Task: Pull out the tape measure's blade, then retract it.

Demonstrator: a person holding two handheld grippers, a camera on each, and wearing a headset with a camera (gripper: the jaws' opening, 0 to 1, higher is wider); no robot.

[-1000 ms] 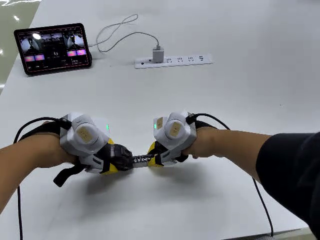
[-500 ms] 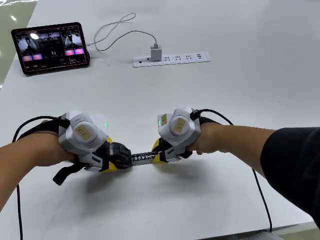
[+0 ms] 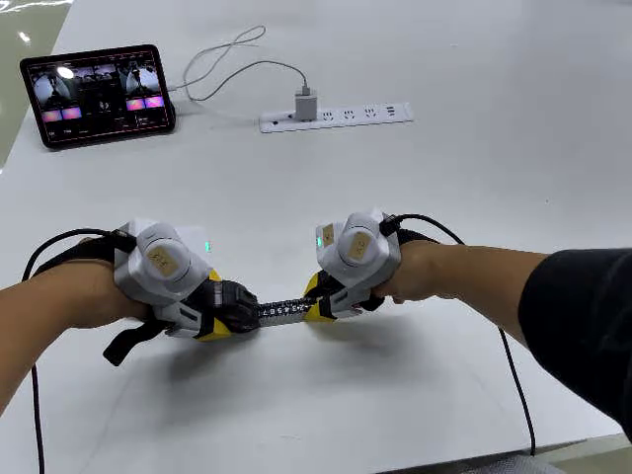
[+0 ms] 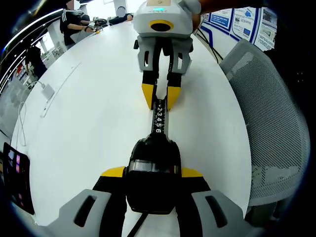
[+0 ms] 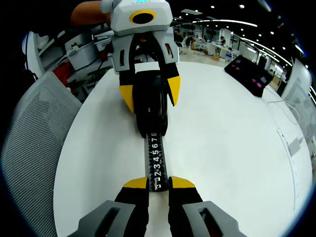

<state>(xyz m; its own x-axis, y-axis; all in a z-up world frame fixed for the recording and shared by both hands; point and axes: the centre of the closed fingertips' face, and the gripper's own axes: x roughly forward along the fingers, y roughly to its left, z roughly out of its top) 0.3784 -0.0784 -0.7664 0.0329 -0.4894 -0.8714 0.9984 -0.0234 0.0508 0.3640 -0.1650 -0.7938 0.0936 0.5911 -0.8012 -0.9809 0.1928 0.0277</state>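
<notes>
Here the white worktop (image 3: 444,178) carries everything, and a grey mesh chair (image 4: 266,123) stands at its edge in the left gripper view. A dark tablet (image 3: 97,94) with a lit screen lies toward the far left corner. To its right, a white power strip (image 3: 336,116) lies with a charger (image 3: 306,103) plugged in, its cable looping off toward the far edge. Close to the near edge, the left tool (image 3: 219,308) and the right tool (image 3: 318,304) face each other tip to tip. The left tool's jaws are clamped on the black tape measure case (image 4: 153,168), low over the worktop. The right tool's jaws are pinched narrow on the end of the blade (image 5: 155,158). A short length of blade spans the gap between the tools, with numerals one to eight showing
</notes>
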